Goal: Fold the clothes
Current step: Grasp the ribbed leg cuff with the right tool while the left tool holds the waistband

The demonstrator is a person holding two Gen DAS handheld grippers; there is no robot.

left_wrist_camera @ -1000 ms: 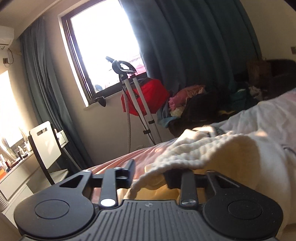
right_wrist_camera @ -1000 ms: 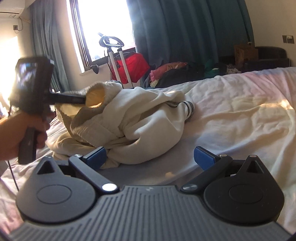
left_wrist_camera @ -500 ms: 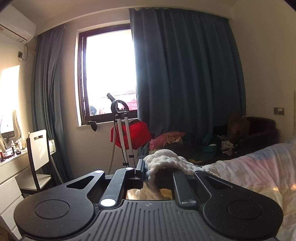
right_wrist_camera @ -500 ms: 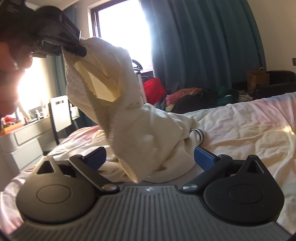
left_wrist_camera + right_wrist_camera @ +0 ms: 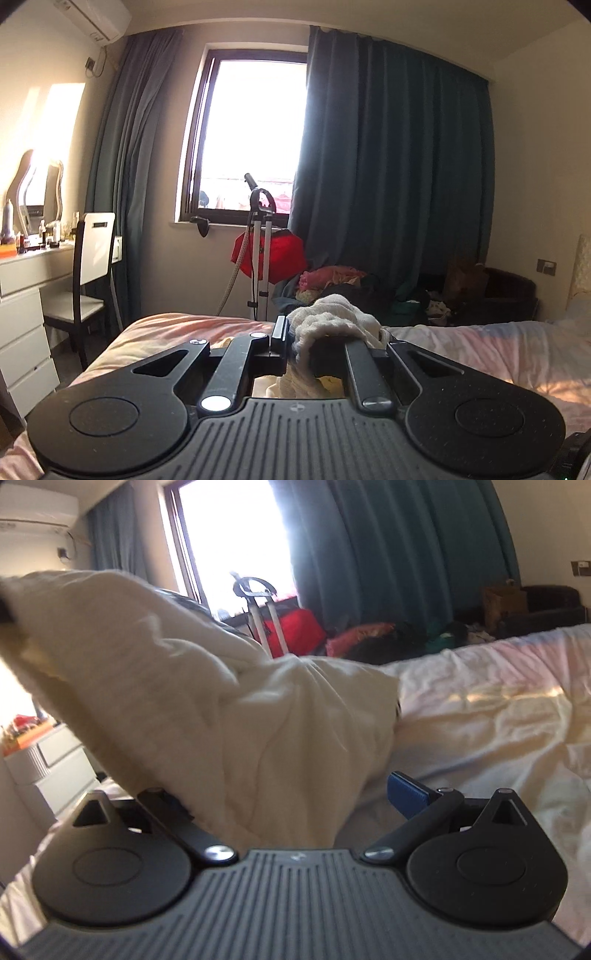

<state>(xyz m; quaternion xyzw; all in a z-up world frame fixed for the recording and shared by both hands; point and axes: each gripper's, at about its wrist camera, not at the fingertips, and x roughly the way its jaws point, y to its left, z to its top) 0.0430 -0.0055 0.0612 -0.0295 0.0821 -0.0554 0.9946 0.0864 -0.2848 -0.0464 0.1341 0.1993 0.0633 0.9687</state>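
Note:
A cream knitted garment (image 5: 332, 317) is bunched over the fingers of my left gripper (image 5: 295, 341), which is shut on its edge and held up above the bed (image 5: 480, 343). In the right wrist view the same garment (image 5: 221, 701) stretches from the upper left edge down to the sheet, blurred by motion. My right gripper (image 5: 291, 797) stands open low over the bed (image 5: 498, 709). The cloth hangs across its gap and hides the left blue pad. The right blue pad (image 5: 406, 794) is bare and touches nothing.
Past the foot of the bed are a window (image 5: 251, 140), dark curtains (image 5: 388, 184), a steamer stand with a red bag (image 5: 269, 254) and a clothes pile (image 5: 332, 277). A chair (image 5: 88, 266) and a white dresser (image 5: 22, 314) stand at left, a dark armchair (image 5: 506, 295) at right.
My left gripper has risen and swung leftward with the garment, rolling to level. The cloth went from a heap on the bed to a raised, stretched sheet across my right gripper.

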